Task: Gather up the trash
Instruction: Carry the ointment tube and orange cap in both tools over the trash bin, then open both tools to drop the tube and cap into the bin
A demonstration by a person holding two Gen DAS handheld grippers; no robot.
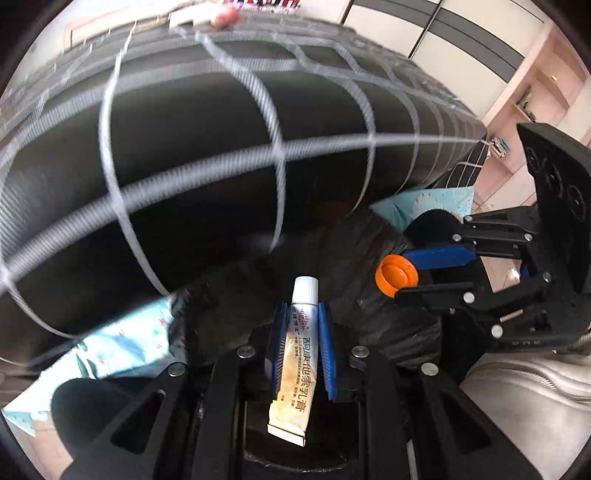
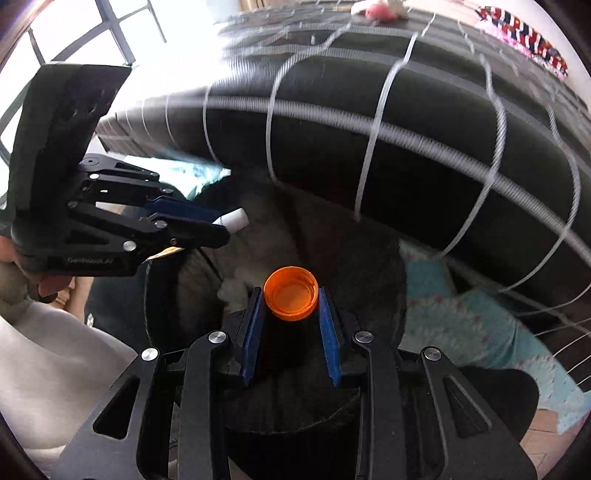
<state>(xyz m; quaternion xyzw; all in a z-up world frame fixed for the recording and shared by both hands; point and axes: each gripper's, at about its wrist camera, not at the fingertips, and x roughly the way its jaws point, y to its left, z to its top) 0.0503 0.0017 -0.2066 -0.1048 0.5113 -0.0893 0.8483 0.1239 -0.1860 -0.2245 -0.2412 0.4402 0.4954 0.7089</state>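
Left wrist view: a dark bed cover [image 1: 221, 166] with a grey grid pattern fills the background, with pale wardrobe doors [image 1: 424, 26] and wooden shelving [image 1: 532, 92] beyond it at upper right; these furnishings do not appear in the other view. The left gripper [image 1: 303, 343] points forward over a black bag [image 1: 369, 258], its blue pads [image 1: 327, 354] pressed against both sides of a white tube [image 1: 295, 373]. The tube lies lengthwise between the pads, white cap forward and crimped end toward the camera. The right gripper [image 1: 410, 275] enters from the right, fingers pointing left, pinching an orange cap [image 1: 396, 275] over the bag. A light blue cloth [image 1: 110, 350] lies at lower left and behind the bag. Right wrist view: the same bed cover [image 2: 406, 147] spans the background, and a bright window [image 2: 92, 33] shows at upper left, seen only here. The right gripper [image 2: 291, 302] holds the cap [image 2: 291, 298] at its fingertips, open side toward the camera, pads closed on its rim. The left gripper [image 2: 221, 225] reaches in from the left, held in a hand [image 2: 44, 284]; only the tube's [image 2: 233, 219] white cap protrudes past its fingers. Both grippers are above the mouth of the bag [image 2: 351, 251]; its contents cannot be made out. The blue cloth [image 2: 472, 325] lies to the right.
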